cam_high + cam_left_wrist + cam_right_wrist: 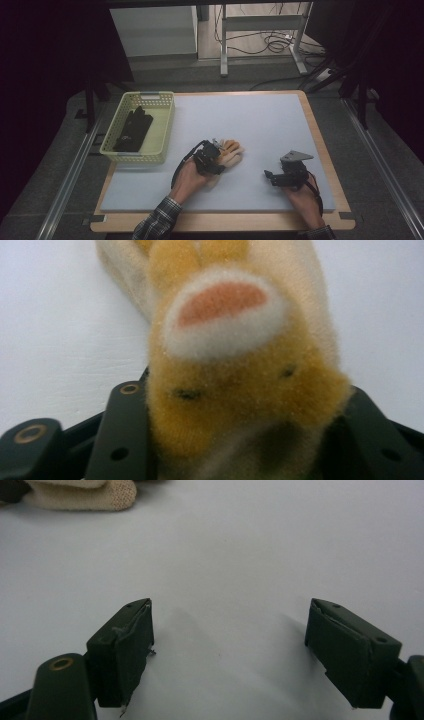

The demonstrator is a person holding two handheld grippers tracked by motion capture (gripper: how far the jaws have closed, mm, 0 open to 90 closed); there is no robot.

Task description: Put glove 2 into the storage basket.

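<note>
I grab the fuzzy glove.

My left gripper point(212, 161) pinches the glove point(240, 385) mid-tabletop; its fingers point far and right. My right gripper point(227, 645) is spread, empty, farther right.

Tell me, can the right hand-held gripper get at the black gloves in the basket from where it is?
Probably not directly: the right hand-held gripper sits open at the mat's near right, the basket holding the black gloves is far left, and the left hand-held gripper with the plush glove lies between.
</note>
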